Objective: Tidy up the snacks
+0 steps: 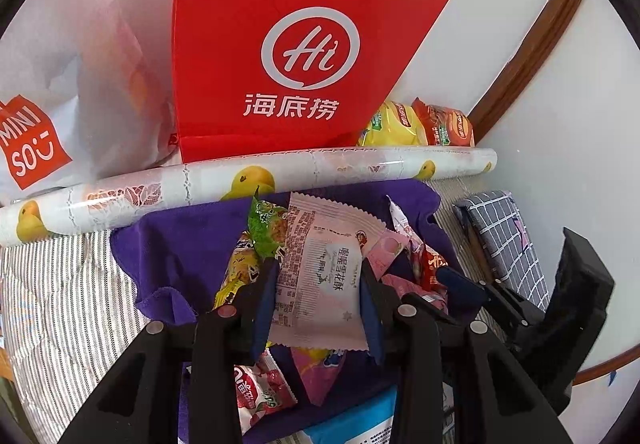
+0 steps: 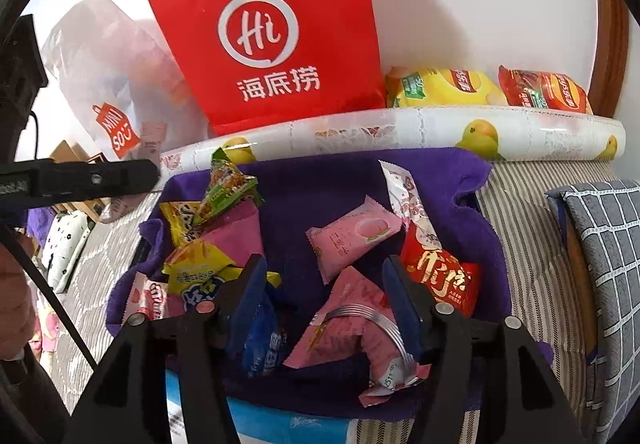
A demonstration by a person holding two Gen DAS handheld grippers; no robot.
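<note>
My left gripper (image 1: pixel 318 284) is clamped on a pale pink sachet (image 1: pixel 320 276), its blue pads pressing both long edges. The sachet's long axis runs straight ahead of the fingers, lifted above the snack pile; I read "雪花酥" on its face, the finer print illegible.

My right gripper (image 2: pixel 324 284) stands with its fingers apart, nothing between them, over the pile on the purple cloth (image 2: pixel 320 180). Directly ahead of it lies a pink peach-print packet (image 2: pixel 352 240), tilted, long axis running ahead and right. Right of the fingers, a red packet (image 2: pixel 444 280) with gold calligraphy I cannot read.

Beyond the cloth, a rolled duck-print sheet (image 2: pixel 440 128) lies crosswise, barring the way. Behind it stands a red bag (image 2: pixel 272 28) marked "Hi 海底捞", a white "MINISO" bag (image 2: pixel 116 84) to its left, and a yellow pack (image 2: pixel 440 86) to its right.
</note>
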